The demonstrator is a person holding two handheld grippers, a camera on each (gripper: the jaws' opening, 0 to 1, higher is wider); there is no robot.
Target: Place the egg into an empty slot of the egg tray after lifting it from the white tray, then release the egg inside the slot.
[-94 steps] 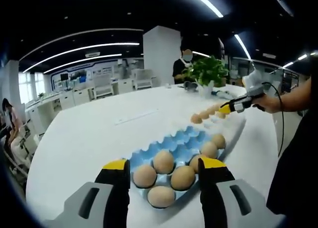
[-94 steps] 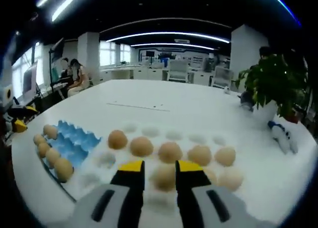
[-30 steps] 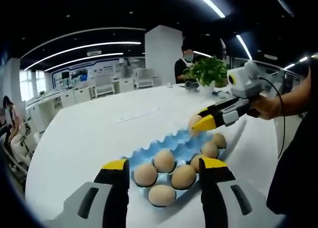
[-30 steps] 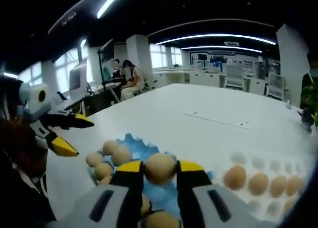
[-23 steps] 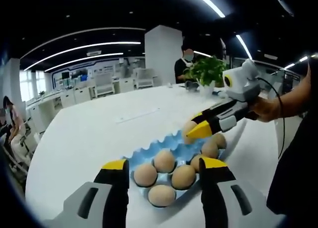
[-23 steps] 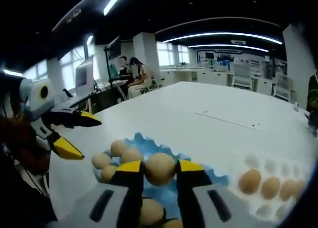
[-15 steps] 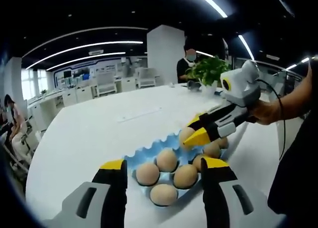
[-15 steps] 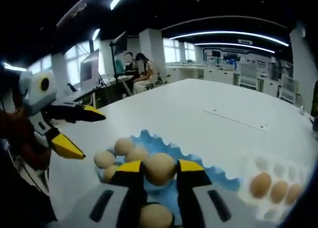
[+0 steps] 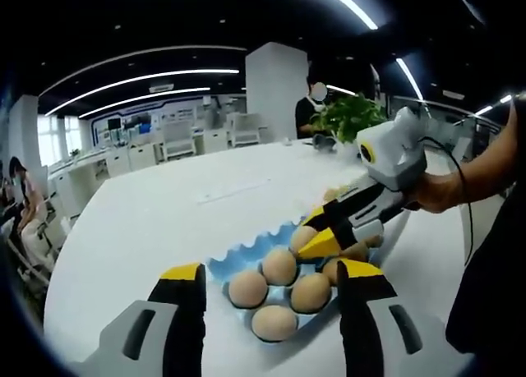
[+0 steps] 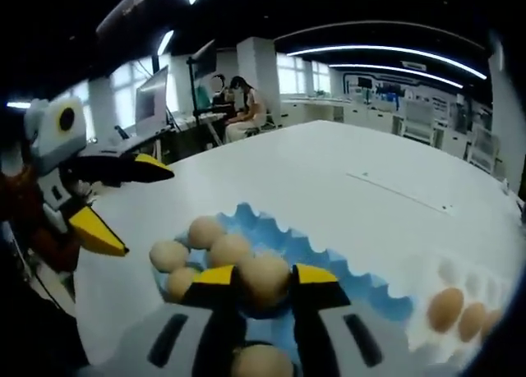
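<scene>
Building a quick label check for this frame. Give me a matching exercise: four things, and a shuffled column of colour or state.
Things:
1. egg tray
2. right gripper
3. left gripper
4. white tray

States:
A. open, holding nothing
B. blue, partly filled
C. shut on an egg
D. beside the blue tray, eggs in it

Pairs: 1-B, 2-C, 3-A, 4-D

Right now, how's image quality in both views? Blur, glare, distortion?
Left gripper view: sharp on the blue egg tray and its eggs; ceiling light strips bend with the fisheye; the far office is slightly washed out. Right gripper view: softer overall; the held egg between the right gripper fingers is blurred, and the white tray smears toward the edge. The white table is bright, without hard glare.
</scene>
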